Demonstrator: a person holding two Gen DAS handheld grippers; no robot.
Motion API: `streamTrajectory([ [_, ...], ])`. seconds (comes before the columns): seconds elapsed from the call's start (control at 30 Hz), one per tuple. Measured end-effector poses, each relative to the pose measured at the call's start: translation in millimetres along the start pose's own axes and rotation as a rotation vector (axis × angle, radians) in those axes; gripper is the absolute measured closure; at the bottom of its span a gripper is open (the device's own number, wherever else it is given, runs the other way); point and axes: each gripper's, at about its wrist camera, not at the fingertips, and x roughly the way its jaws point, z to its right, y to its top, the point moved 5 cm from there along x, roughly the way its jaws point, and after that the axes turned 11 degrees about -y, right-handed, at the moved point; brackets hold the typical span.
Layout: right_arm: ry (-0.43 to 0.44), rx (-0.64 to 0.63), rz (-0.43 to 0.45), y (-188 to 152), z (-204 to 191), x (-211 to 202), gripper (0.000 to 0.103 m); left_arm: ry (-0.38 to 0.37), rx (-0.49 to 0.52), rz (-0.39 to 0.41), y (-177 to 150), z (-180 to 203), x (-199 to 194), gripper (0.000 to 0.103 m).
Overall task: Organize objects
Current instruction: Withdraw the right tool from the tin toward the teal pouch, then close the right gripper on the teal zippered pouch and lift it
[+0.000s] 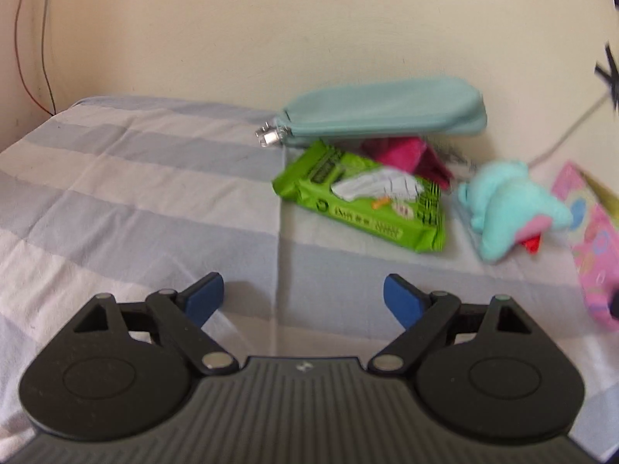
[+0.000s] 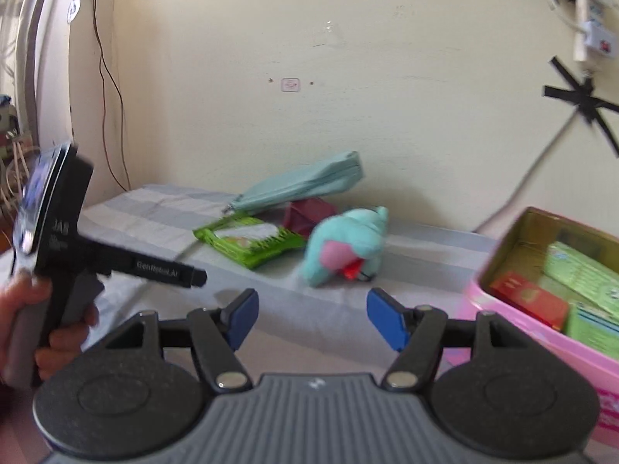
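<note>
Striped cloth (image 1: 135, 178) in grey and white is spread over the bed, and the things to be tidied are gathered near its far edge, by the wall (image 1: 232, 31).

A pale blue zip pouch (image 1: 383, 114) is seen there. It is long and flat, with a shiny metal pull at one end. Its long side runs along the far edge, and it is tilted, with the pull end low and the other end propped up on a dark pink cloth thing (image 1: 410, 156); what that thing is cannot be told.

Just in front of the pouch a green pack of wipes (image 1: 359, 197) is laid flat. A white flap is seen on its top. Its long side runs slantwise, from the pouch toward the near right.

Just beside the pack, on the right, a soft teal toy (image 1: 510, 208) with a pink patch and a bit of red is laid on its side. The picture is blurred, so which way it faces cannot be told.

A pink box (image 2: 541, 367) is set at the right edge of the bed. Green packs and a red one are seen inside it.

The left tongs (image 1: 303, 299) are held wide apart over the cloth, and nothing is between the blue pads (image 1: 205, 301). The right tongs (image 2: 312, 319) are also parted, with nothing gripped. A hand (image 2: 23, 324) is seen around the left handle.
</note>
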Motion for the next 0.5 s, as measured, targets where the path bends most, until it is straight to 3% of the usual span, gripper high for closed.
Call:
streamTrajectory([
  [0.17, 0.033, 0.252, -0.05, 62, 28, 61, 0.036, -0.043, -0.022, 0.018, 2, 0, -1, 0.011],
  [0.3, 0.038, 0.455, -0.126, 96, 55, 123, 0.026, -0.056, -0.025, 0.005, 3, 0, 5, 0.008],
  [0.5, 0.012, 0.529, -0.263, 102, 56, 198, 0.021, -0.069, -0.045, -0.003, 5, -4, 4, 0.007],
])
